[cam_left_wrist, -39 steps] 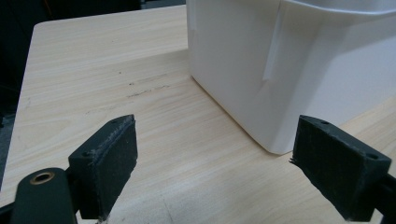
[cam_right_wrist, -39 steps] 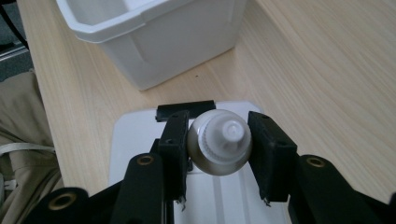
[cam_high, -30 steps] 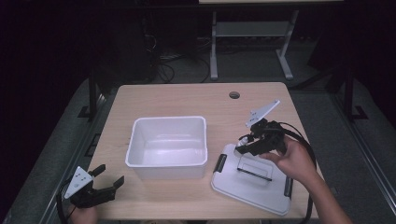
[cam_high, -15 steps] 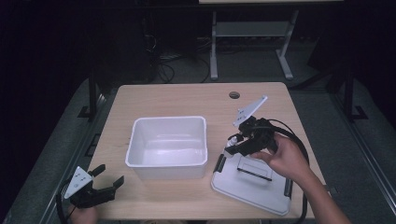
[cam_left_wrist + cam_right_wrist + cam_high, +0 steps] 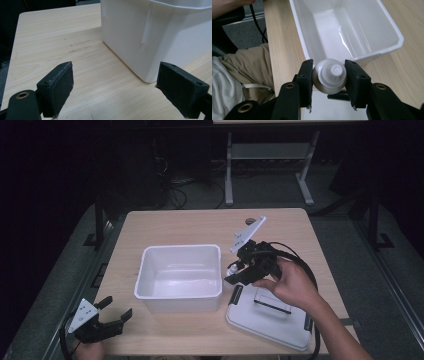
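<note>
The right gripper (image 5: pixel 329 80) pinches a small white screw-cap bottle (image 5: pixel 329 76) between its pads, holding it above the counter (image 5: pixel 165 227) just beside the right rim of the empty white plastic bin (image 5: pixel 180 275), over the gap between the bin and its flat lid (image 5: pixel 270 317). The bottle looks light, rigid and smooth, so likely to slip; gripping across its round body below the cap seems soundest. The left gripper (image 5: pixel 120 85) rests spread wide near the bin's front-left corner, holding nothing.
</note>
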`<state>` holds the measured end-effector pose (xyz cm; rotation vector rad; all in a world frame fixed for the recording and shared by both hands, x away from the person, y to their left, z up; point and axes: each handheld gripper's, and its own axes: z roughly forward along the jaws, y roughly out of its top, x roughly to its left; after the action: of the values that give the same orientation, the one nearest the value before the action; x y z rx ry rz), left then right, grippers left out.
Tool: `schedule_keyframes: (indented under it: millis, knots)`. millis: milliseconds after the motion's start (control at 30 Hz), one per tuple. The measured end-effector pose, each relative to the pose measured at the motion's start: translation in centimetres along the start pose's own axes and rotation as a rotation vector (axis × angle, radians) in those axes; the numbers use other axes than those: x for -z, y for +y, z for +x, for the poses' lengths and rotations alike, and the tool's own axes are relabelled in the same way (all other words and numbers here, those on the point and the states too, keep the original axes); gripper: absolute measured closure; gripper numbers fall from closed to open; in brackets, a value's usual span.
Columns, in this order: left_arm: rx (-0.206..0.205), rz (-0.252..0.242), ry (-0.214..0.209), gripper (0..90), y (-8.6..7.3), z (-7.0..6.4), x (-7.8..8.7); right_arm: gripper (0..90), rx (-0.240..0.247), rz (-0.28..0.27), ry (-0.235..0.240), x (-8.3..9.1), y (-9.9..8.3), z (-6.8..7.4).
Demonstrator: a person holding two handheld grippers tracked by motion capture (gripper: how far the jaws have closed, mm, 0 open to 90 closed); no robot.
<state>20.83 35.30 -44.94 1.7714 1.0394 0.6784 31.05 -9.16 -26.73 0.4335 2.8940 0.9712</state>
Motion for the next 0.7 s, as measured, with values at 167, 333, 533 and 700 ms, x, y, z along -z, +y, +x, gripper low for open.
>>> schedule_keyframes:
  millis: [167, 333, 533, 700]
  knots:
    - [0.000, 0.000, -0.001, 13.0, 0.0, 0.0, 0.0, 59.8, 0.036, 0.000, 0.021, -0.7, 1.6, 0.3]
    - [0.005, -0.006, -0.001, 13.0, 0.0, 0.1, 0.1, 59.8, 0.052, 0.007, 0.044, -2.0, 3.2, 0.6]
    - [0.005, -0.007, -0.002, 13.0, 0.0, 0.1, 0.1, 59.8, 0.063, 0.019, 0.062, -3.4, 4.2, 0.5]
    - [0.009, -0.011, -0.001, 13.0, 0.0, 0.1, 0.1, 59.8, 0.075, 0.030, 0.068, -4.4, 4.9, 0.4]
